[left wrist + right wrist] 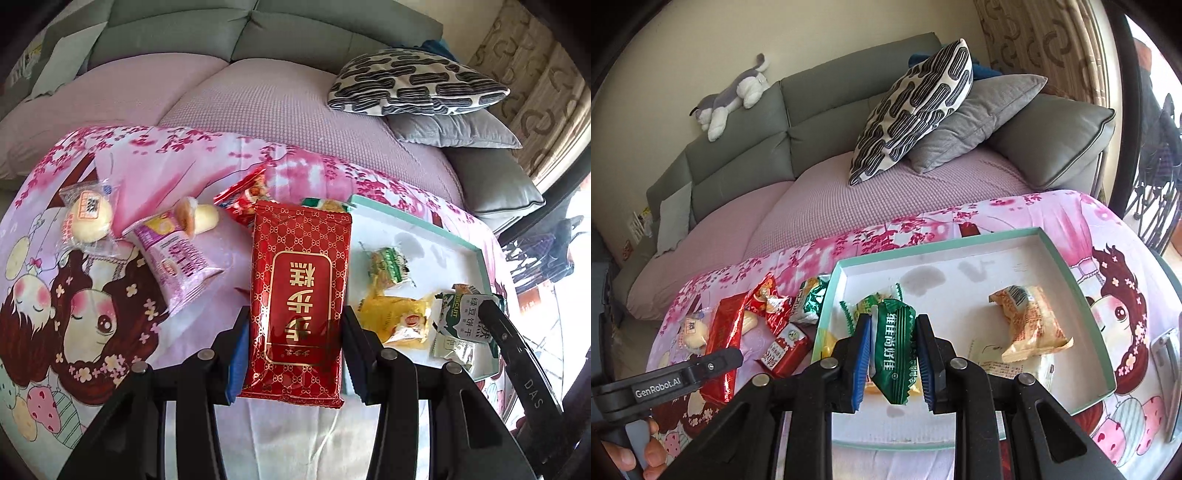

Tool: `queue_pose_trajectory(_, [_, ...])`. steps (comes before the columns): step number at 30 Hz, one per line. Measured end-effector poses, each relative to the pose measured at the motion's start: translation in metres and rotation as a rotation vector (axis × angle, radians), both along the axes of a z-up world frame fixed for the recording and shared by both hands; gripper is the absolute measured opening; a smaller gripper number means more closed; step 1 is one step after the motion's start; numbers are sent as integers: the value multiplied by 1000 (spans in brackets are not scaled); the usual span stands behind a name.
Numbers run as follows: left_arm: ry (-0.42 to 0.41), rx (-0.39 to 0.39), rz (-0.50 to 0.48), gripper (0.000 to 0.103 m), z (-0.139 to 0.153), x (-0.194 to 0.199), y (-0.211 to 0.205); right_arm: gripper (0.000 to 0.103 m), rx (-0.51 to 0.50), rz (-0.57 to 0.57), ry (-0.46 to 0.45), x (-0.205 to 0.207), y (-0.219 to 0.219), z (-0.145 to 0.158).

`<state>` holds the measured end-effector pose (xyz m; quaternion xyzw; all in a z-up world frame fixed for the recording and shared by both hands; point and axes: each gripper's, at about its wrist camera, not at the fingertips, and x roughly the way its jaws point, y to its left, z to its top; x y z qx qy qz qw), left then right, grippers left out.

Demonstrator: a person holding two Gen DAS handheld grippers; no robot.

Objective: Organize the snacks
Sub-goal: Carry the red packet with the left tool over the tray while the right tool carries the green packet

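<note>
My left gripper (295,325) is shut on a large red patterned snack packet (300,295), held above the pink cartoon cloth beside the tray's left edge. My right gripper (892,358) is shut on a green snack packet (894,350) over the white tray with a teal rim (1067,266). In the tray lie an orange packet (1028,321), a yellow packet (397,317) and a green and white sweet (389,266). Loose on the cloth are a round bun packet (88,216), a purple cake packet (177,258) and a small red packet (242,199). The right gripper also shows in the left wrist view (491,314).
The cloth covers a table (1119,236) in front of a grey sofa with a pink cover (871,195). Patterned and grey cushions (916,114) lean at the sofa's right end. A plush toy (731,96) lies on the backrest. A small red box (785,350) sits left of the tray.
</note>
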<state>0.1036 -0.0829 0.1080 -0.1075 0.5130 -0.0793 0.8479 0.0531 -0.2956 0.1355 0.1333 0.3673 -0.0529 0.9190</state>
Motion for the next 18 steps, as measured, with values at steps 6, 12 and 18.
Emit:
queue_pose_trajectory(6, [-34, -14, -98, 47, 14, 27, -50, 25, -11, -30, -6, 14, -15, -2])
queue_pose_trajectory(12, [10, -18, -179, 47, 5, 60, -91, 25, -40, -82, 10, 33, -45, -2])
queue_pose_trajectory(18, [35, 8, -234, 47, -8, 84, -124, 25, -26, -98, 41, 54, -77, -6])
